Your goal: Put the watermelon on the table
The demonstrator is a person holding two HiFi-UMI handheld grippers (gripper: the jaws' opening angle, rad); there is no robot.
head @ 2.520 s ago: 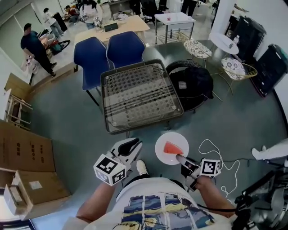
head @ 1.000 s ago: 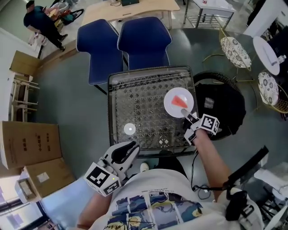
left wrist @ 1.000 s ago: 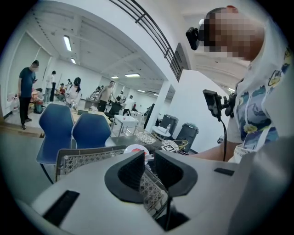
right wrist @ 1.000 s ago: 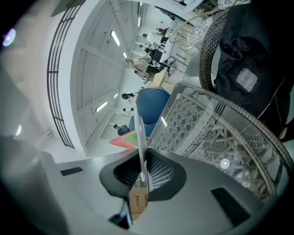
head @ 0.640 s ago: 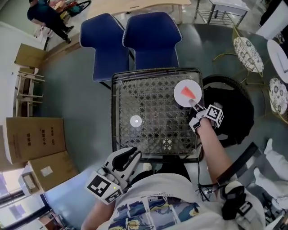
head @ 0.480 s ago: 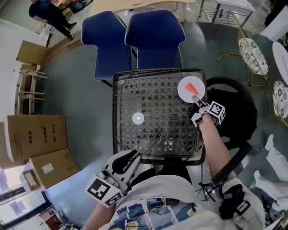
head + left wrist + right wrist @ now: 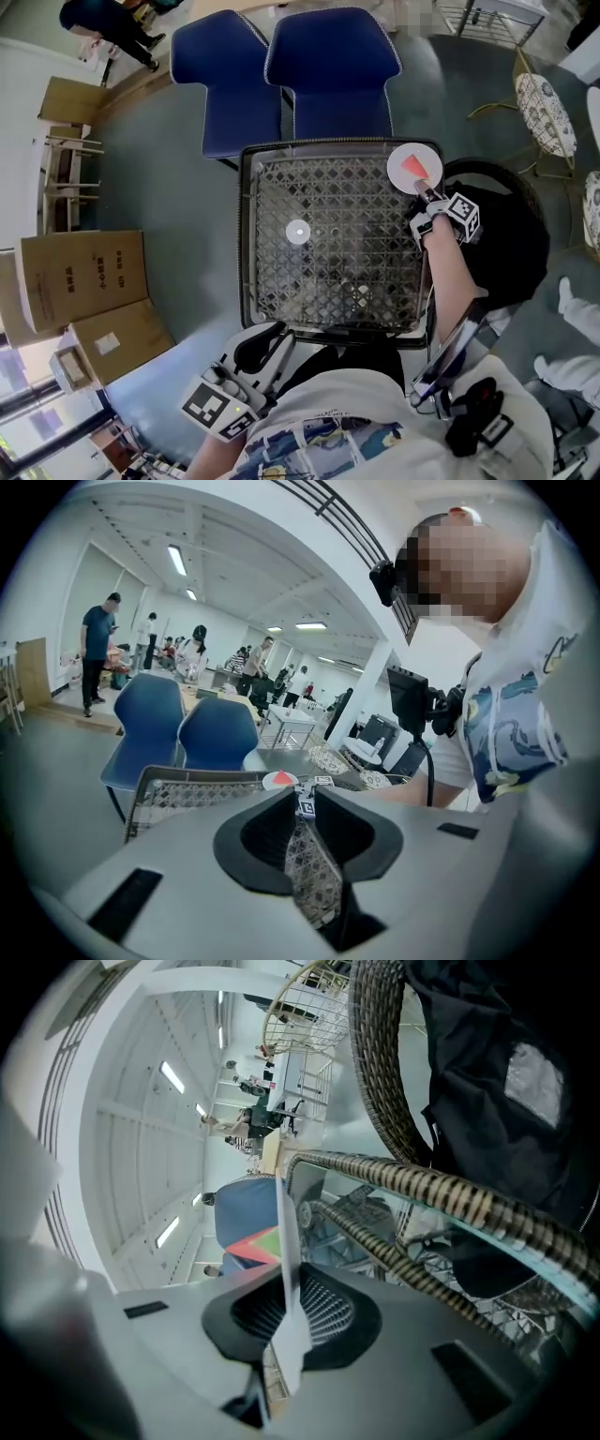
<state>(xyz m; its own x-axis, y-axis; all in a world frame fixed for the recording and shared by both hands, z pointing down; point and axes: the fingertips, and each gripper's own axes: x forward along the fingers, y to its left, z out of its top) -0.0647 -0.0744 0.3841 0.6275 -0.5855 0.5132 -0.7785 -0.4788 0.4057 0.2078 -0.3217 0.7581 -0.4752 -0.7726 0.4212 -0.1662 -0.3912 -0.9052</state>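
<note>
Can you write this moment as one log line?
right gripper: shut on plate | watermelon: on plate | plate: over far right corner of table | left gripper: empty, off table

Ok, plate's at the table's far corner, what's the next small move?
Probably ease it inward and down before releasing. The right gripper is shut on the plate at its rim, watermelon slice aboard, and the plate overhangs the table rim at that corner; contact is unclear.

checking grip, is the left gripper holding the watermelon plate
No, the right gripper pinches the plate by its rim; the left gripper holds nothing.
</note>
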